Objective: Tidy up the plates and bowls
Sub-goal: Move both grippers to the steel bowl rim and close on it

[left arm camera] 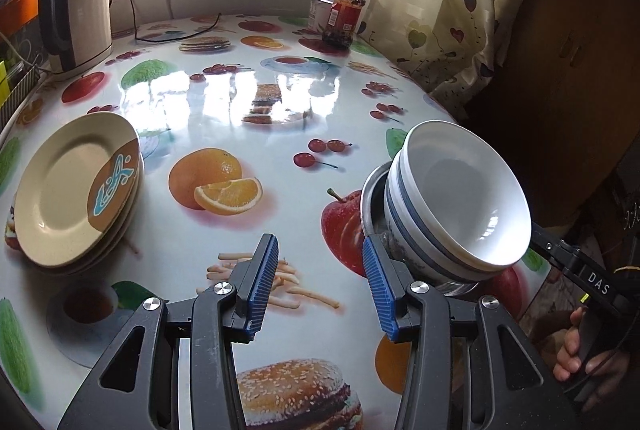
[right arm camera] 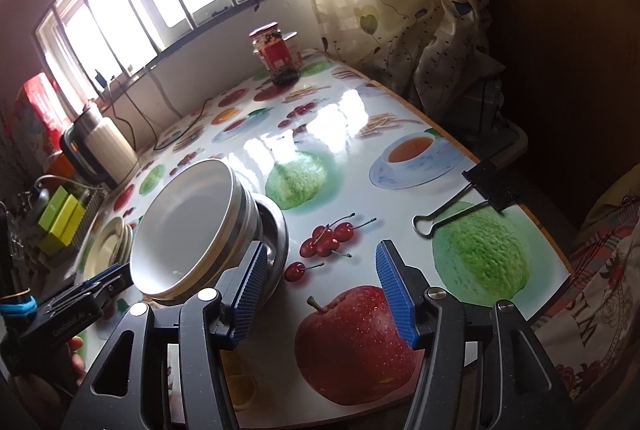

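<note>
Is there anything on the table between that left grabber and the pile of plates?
Nothing visible. The left gripper stands open with nothing between its fingers, and the stack of plates lies off to its left. Between them is only bare printed tablecloth. The stacked bowls sit on its other side.
</note>
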The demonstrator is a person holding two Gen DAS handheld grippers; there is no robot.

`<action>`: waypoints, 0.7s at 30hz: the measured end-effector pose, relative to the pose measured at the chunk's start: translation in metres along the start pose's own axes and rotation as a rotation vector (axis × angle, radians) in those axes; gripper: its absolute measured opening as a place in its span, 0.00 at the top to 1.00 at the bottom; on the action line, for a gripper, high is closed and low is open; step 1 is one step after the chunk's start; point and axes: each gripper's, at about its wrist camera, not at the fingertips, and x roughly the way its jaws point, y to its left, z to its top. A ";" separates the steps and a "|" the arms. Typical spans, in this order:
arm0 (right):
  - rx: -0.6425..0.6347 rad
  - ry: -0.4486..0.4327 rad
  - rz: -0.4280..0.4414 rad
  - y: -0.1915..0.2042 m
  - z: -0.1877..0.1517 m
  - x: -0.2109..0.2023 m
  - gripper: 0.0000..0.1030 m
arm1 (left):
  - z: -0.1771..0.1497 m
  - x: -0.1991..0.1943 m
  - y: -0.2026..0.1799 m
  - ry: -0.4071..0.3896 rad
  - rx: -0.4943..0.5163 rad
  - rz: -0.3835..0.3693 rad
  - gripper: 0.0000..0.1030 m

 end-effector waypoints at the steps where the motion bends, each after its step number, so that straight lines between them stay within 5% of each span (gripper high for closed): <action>1: 0.005 0.005 0.005 -0.001 0.000 0.003 0.45 | 0.000 0.002 0.001 0.002 -0.005 0.004 0.56; 21: 0.003 0.074 0.086 -0.005 -0.004 0.038 0.42 | 0.007 0.026 0.022 0.079 -0.155 -0.148 0.56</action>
